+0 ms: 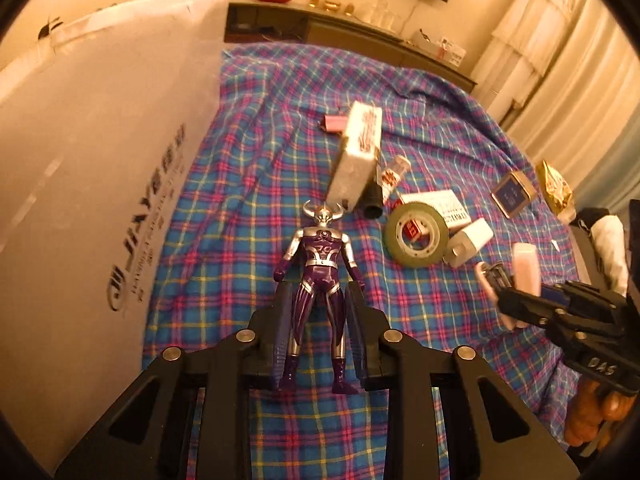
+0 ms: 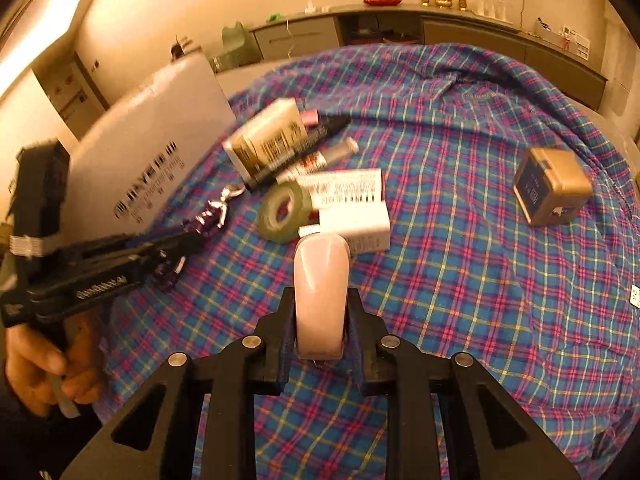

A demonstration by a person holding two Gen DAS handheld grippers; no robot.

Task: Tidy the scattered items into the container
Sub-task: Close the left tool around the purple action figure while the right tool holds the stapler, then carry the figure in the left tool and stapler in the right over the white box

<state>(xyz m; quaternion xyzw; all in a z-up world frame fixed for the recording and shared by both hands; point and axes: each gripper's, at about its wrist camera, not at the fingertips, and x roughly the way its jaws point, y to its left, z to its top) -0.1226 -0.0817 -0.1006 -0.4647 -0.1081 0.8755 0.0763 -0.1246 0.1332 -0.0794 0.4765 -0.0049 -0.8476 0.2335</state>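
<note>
A purple and silver action figure (image 1: 318,276) lies lengthwise between the fingers of my left gripper (image 1: 320,288), which is shut on its legs above the plaid cloth (image 1: 248,208). The right wrist view shows the same figure (image 2: 210,216) sticking out of the left gripper (image 2: 188,240). My right gripper (image 2: 321,294) is shut on a pale pink tube (image 2: 320,268) that stands up between its pads. That gripper (image 1: 506,294) and the tube (image 1: 527,268) also show at the right of the left wrist view. The large white container (image 1: 100,160) with dark lettering rises at the left.
Several items lie together mid-cloth: a green tape roll (image 1: 416,236), a white carton (image 1: 356,156), a black marker (image 2: 300,152), a white charger (image 1: 468,242) and a printed box (image 2: 344,190). A gold and blue box (image 2: 552,186) sits apart at the right. A hand (image 2: 44,372) holds the left tool.
</note>
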